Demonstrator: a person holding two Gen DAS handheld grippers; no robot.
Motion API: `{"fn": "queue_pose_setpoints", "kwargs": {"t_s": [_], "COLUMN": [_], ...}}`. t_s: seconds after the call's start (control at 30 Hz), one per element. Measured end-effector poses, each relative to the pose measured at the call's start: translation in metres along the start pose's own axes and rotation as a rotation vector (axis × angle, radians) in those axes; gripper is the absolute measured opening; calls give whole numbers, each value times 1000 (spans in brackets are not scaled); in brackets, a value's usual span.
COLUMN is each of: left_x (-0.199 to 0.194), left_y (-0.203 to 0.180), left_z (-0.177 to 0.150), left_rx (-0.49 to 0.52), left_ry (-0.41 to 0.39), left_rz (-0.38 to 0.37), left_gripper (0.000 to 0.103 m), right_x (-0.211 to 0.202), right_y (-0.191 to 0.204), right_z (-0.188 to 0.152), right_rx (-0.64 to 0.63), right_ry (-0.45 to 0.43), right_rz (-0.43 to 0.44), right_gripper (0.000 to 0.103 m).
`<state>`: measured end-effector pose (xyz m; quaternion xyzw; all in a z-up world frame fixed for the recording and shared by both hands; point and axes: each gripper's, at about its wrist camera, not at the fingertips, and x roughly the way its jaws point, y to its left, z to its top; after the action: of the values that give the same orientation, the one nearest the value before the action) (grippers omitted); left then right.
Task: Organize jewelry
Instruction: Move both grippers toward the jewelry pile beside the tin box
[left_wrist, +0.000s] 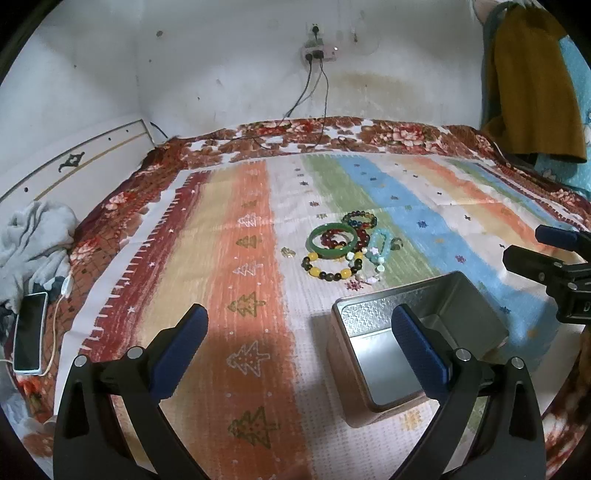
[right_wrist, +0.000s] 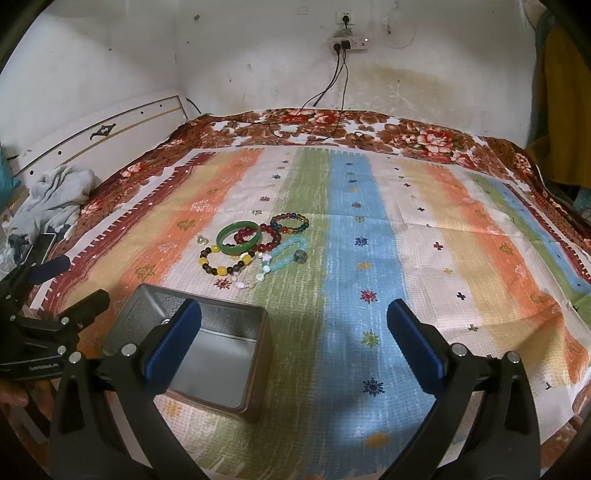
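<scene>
A heap of jewelry lies on the striped cloth: a green bangle, a dark red bead bracelet, a multicoloured bead bracelet, a yellow-and-brown bead bracelet, a pale blue bead bracelet and a small ring. Nearer stands an open silver tin box with nothing in it. My left gripper stands open above the cloth, left of the box. My right gripper stands open, right of the box.
A small gold trinket lies left of the heap. A phone on a cable and a grey cloth sit at the left edge of the bed. Cables hang from a wall socket. Clothes hang at the right.
</scene>
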<state>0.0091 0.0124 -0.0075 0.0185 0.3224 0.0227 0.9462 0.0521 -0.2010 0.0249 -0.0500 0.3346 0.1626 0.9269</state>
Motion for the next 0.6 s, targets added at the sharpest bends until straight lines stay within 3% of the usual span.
{"fn": "queue_pose_setpoints", "kwargs": {"t_s": [0.3,0.6], "left_x": [0,7], "left_y": [-5,1], "left_z": [-3,6], "left_rx": [21,-24], "left_ry": [6,13], "left_rz": [17,26], "left_gripper": [98,97], "right_x": [3,8], "right_y": [-2,6], "right_z": [0,3], "right_rx": [-14,-60], "right_ry": [6,7], "right_rz": [2,1], "right_gripper": [99,99]}}
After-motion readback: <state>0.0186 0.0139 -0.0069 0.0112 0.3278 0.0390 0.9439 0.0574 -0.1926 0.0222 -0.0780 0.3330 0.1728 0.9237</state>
